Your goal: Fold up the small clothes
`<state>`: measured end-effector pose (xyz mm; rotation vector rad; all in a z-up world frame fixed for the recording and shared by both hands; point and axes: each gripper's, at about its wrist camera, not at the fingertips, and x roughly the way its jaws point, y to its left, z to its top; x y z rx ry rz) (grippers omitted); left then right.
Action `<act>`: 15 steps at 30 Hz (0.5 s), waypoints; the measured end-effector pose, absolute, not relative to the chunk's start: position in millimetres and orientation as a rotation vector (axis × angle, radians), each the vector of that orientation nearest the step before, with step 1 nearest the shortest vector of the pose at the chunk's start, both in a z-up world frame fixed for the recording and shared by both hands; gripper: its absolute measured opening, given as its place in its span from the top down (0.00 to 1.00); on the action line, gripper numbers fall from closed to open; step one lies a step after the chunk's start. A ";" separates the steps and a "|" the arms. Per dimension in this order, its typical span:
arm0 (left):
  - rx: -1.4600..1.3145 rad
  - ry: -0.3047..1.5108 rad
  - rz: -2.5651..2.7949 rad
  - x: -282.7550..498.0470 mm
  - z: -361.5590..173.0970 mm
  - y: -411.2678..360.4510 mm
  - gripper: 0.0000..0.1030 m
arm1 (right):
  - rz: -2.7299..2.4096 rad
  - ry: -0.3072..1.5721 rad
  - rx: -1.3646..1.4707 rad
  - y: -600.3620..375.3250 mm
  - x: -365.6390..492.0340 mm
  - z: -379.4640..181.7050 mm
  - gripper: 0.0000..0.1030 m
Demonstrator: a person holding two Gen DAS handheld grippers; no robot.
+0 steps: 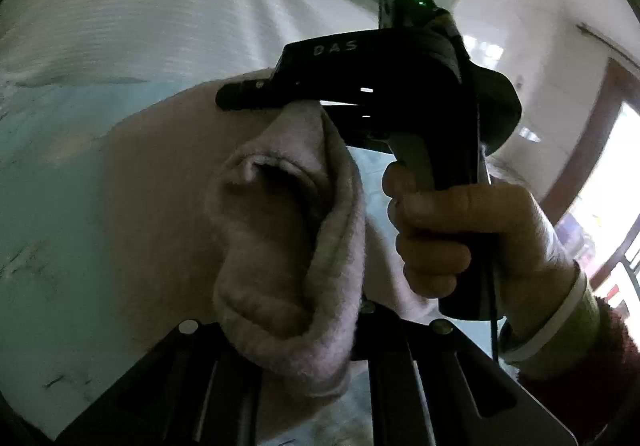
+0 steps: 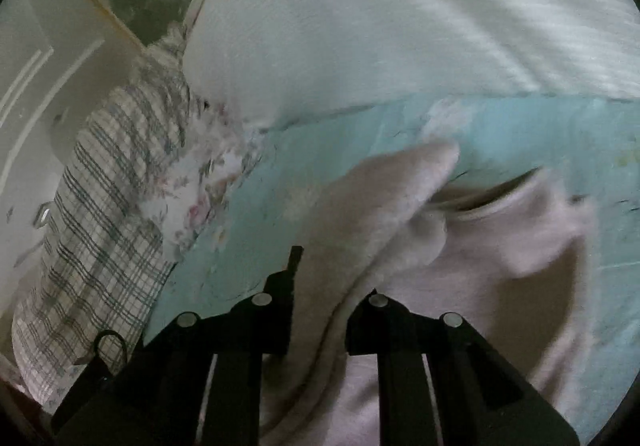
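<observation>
A pale pink fleece garment (image 1: 272, 238) hangs bunched over a light blue bed sheet (image 1: 48, 206). My left gripper (image 1: 288, 330) is shut on a thick fold of it, and the cloth hides the fingertips. Just ahead, a hand (image 1: 460, 230) holds my right gripper (image 1: 256, 98), whose black jaws pinch the garment's upper edge. In the right wrist view the pink garment (image 2: 500, 246) spreads over the blue sheet (image 2: 520, 126), with a strip of it running up between the jaws of the right gripper (image 2: 320, 286), which are shut on it.
A white ribbed quilt (image 2: 400, 26) lies beyond the blue sheet. A plaid pillow (image 2: 100, 226) and a floral cloth (image 2: 208, 182) sit at the bed's left edge. A pale wall and a doorway (image 1: 600, 166) are on the right.
</observation>
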<state>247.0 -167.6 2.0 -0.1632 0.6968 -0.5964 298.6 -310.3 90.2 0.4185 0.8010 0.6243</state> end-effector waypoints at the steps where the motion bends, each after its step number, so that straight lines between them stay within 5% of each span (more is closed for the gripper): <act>1: -0.167 0.701 -0.611 248.9 1.7 -175.6 0.91 | 0.597 0.802 0.427 -325.6 298.4 88.5 0.84; 10: -0.169 0.881 -0.669 277.0 -58.3 -241.2 0.91 | 0.432 0.939 0.470 -394.8 314.2 4.4 0.84; 15: -0.116 0.871 -0.680 272.8 -59.4 -250.1 0.80 | 0.421 0.915 0.442 -392.1 311.1 6.7 0.80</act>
